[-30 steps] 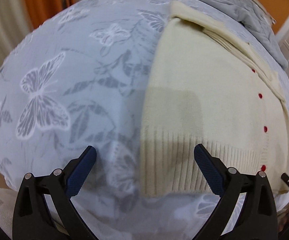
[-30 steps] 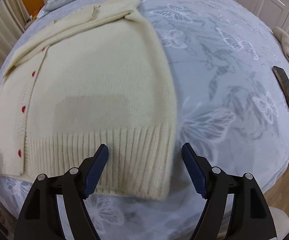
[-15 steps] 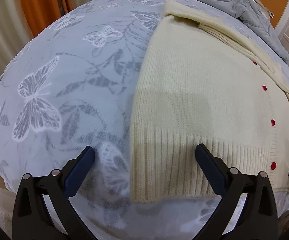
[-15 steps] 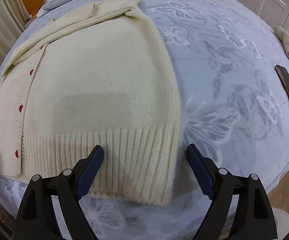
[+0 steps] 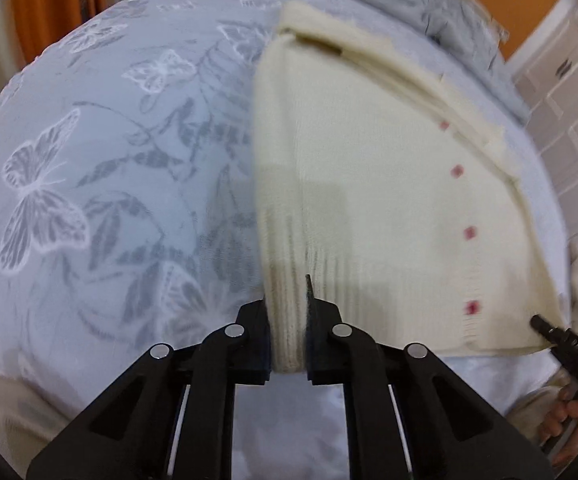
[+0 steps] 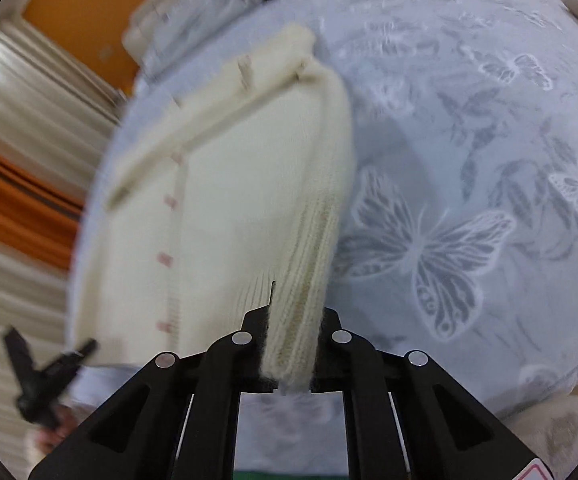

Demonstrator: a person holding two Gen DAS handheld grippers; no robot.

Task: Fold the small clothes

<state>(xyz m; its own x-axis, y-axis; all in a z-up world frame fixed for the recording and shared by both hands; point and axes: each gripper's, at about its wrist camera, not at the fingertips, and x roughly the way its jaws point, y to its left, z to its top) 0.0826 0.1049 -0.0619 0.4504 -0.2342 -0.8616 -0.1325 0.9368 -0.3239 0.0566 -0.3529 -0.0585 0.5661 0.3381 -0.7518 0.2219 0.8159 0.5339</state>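
Both grippers, left gripper (image 5: 288,334) and right gripper (image 6: 291,354), have jaws clenched on the ribbed hem corners of the cream knitted cardigan with red buttons (image 5: 389,200), lying on the butterfly-patterned bed (image 5: 89,160). To fold well, I judge both corners should rise evenly, travel toward the collar together, and land square.

This is a bedroom in a home. A bed (image 5: 101,168) with a pale butterfly-print cover fills most of both views. A rumpled grey quilt (image 5: 421,12) lies at its far end, at the top of the frame. Orange wall (image 6: 73,0) shows upper left in the right view, above cream and orange curtains (image 6: 13,168). White panelled wardrobe doors (image 5: 569,120) stand at the right edge of the left view.
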